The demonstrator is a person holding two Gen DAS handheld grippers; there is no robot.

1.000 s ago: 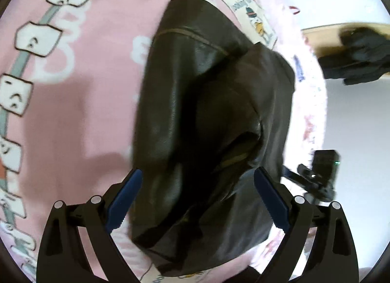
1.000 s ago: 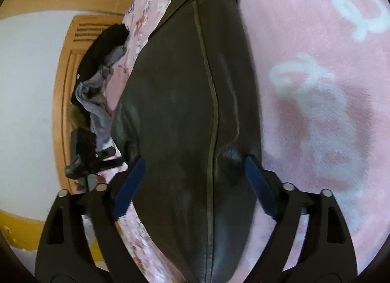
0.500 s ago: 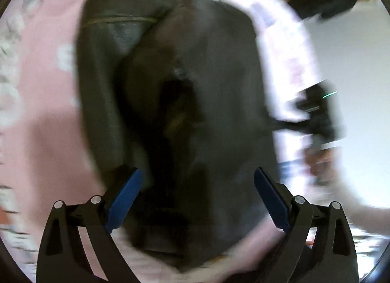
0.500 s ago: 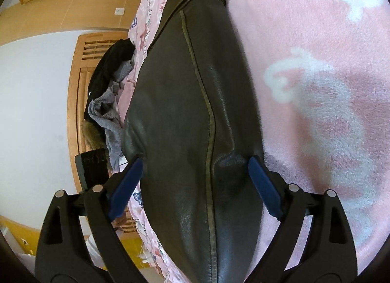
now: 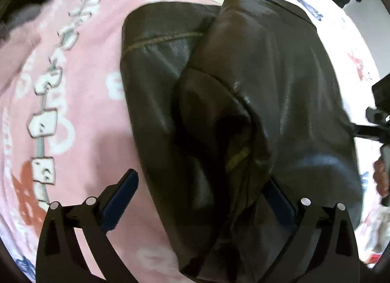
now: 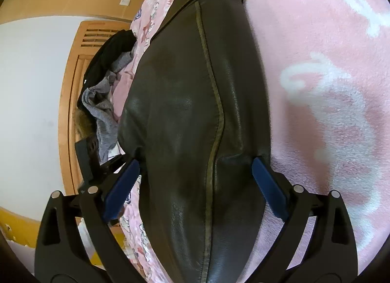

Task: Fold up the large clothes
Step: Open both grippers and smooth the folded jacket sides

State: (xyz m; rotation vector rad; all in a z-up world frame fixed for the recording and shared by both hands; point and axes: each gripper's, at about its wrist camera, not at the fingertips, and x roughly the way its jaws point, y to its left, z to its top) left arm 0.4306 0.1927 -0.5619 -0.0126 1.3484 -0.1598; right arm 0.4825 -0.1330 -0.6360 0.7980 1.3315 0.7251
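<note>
The dark leather jacket [image 5: 256, 102] lies folded into a compact bundle on a pink blanket [image 5: 80, 112], and both grippers stand over it with their jaws opening. The left gripper [image 5: 199, 200] points steeply down at the bundle; its blue pads [image 5: 120, 201] stand wide, the left one over bare blanket just beside the jacket's edge, the right one half hidden by a leather fold that bulges across it, so whether that pad touches the leather cannot be told. Nothing is clamped. Beyond the fingers the jacket shows an overlapped layer with a dark hollow between the folds and a stitched seam across its far panel. The pink blanket carries white cartoon figures and lettering, and at the right edge of this view a person's hand [image 5: 381, 178] holds the other tool. The right gripper [image 6: 195, 185] straddles the near end of the jacket [image 6: 195, 112], its pads [image 6: 268, 185] wide at the leather's two flanks without squeezing it. A long olive seam runs away from this gripper along the bundle. To the left a heap of grey and black clothes [image 6: 102, 102] lies at the blanket's [image 6: 329, 88] edge, with a wooden door [image 6: 70, 112] and white wall behind.
</note>
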